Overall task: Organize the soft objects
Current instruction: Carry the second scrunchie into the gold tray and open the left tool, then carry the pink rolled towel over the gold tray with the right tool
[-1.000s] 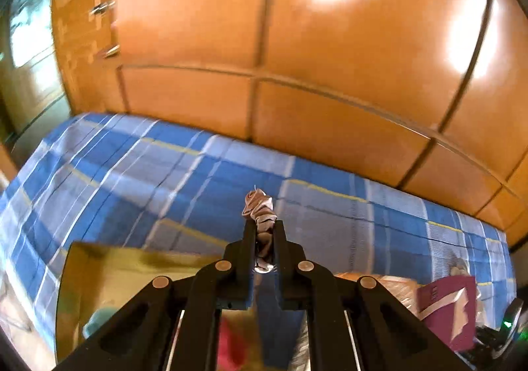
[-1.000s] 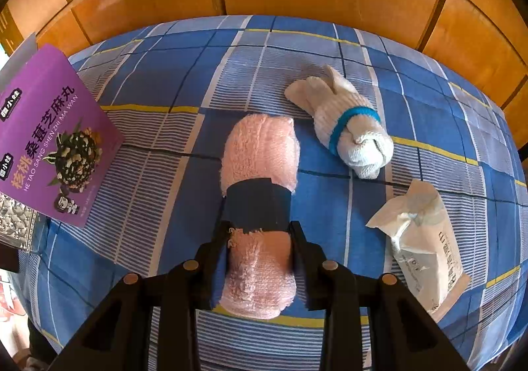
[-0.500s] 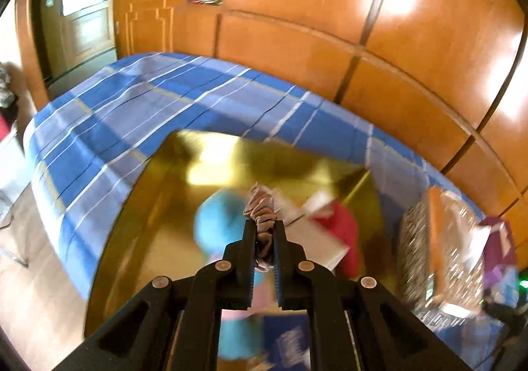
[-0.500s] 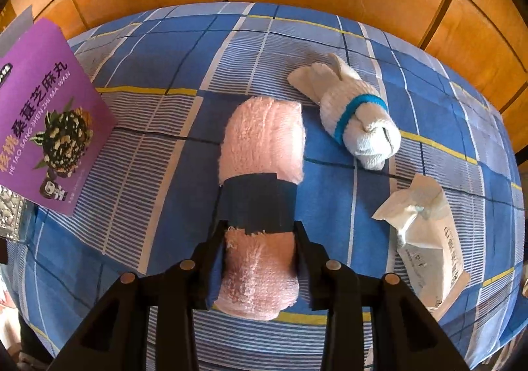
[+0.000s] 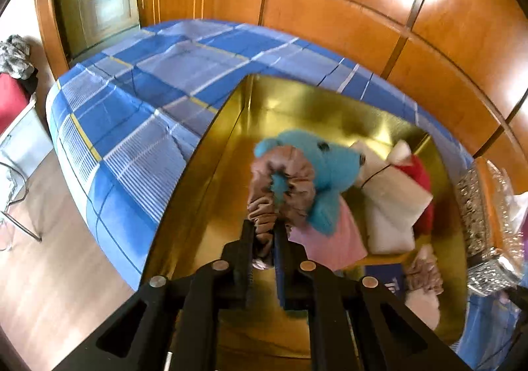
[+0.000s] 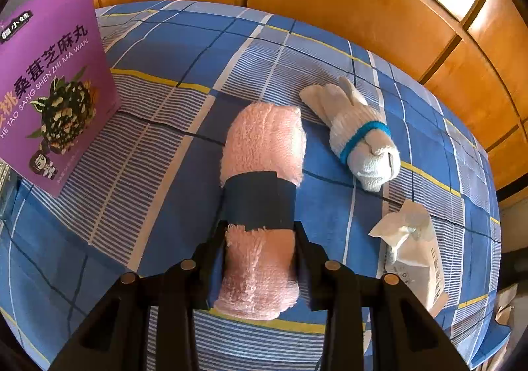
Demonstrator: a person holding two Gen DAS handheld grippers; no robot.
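Observation:
My left gripper (image 5: pixel 264 229) hangs over the open gold box (image 5: pixel 211 179), its jaws just opening, with a brown satin scrunchie (image 5: pixel 290 186) still pinched between them. The scrunchie rests against a blue plush toy (image 5: pixel 326 166) inside the box. My right gripper (image 6: pixel 260 232) is shut on the near end of a rolled pink towel (image 6: pixel 264 143). The towel has a dark blue band (image 6: pixel 260 199) round it and lies on the blue checked bed (image 6: pixel 165 146). A rolled white sock (image 6: pixel 359 136) with a blue ring lies just right of the towel.
The gold box also holds a pink cloth (image 5: pixel 333 232), a white and red soft item (image 5: pixel 392 206) and a second scrunchie (image 5: pixel 424 272). A purple snack box (image 6: pixel 49 80) stands at the left of the bed. A white packet (image 6: pixel 412 252) lies at the right. Wooden panels back the bed.
My left gripper has swung from above the bed to over the gold box and come lower, carrying the scrunchie. The right gripper has stayed on the pink towel, rolling slightly.

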